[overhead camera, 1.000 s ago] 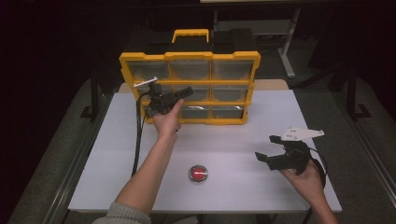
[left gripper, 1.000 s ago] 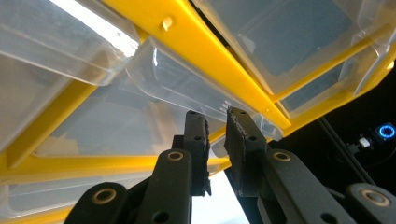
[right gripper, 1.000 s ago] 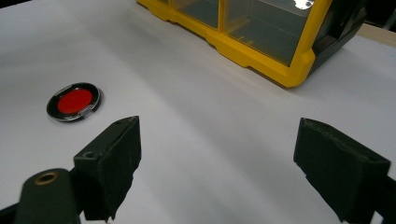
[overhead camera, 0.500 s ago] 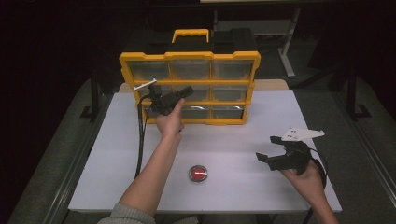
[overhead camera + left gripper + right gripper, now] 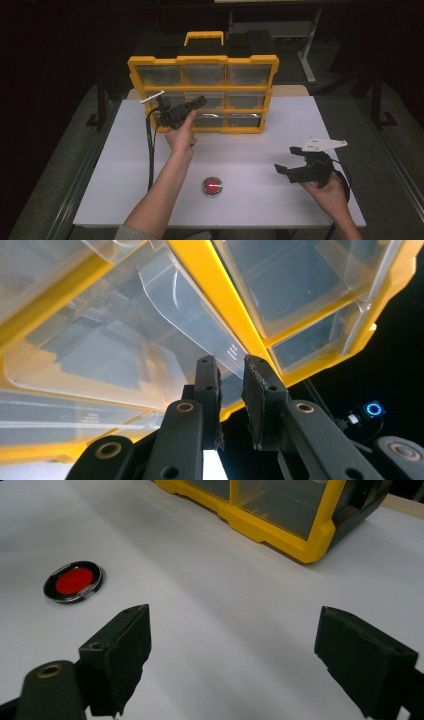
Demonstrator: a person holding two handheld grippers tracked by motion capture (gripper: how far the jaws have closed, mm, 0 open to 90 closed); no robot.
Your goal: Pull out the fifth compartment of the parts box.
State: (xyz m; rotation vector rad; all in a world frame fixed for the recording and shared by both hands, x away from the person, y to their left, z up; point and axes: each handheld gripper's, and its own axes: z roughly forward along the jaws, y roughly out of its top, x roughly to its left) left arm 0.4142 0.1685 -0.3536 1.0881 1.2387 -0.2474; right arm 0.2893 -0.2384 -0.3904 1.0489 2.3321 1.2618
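Note:
A yellow organiser [image 5: 202, 60] with clear drawers stands upright at the back of the white table [image 5: 280, 125]. My left gripper [image 5: 199, 102] reaches to the front of its middle row, at the centre drawer. In the left gripper view the jaws [image 5: 231, 365] are nearly together, with the clear lip of a drawer [image 5: 165, 305] pinched between them next to the yellow frame [image 5: 220, 295]. My right gripper [image 5: 285, 159] hovers low over the table at the right, jaws wide apart [image 5: 232, 645] with nothing between them.
A red push button [image 5: 212, 185] in a black ring lies on the table near the front middle, also in the right gripper view [image 5: 73, 581]. The organiser's corner [image 5: 305, 550] lies ahead of the right gripper. Dark floor and table legs surround the table.

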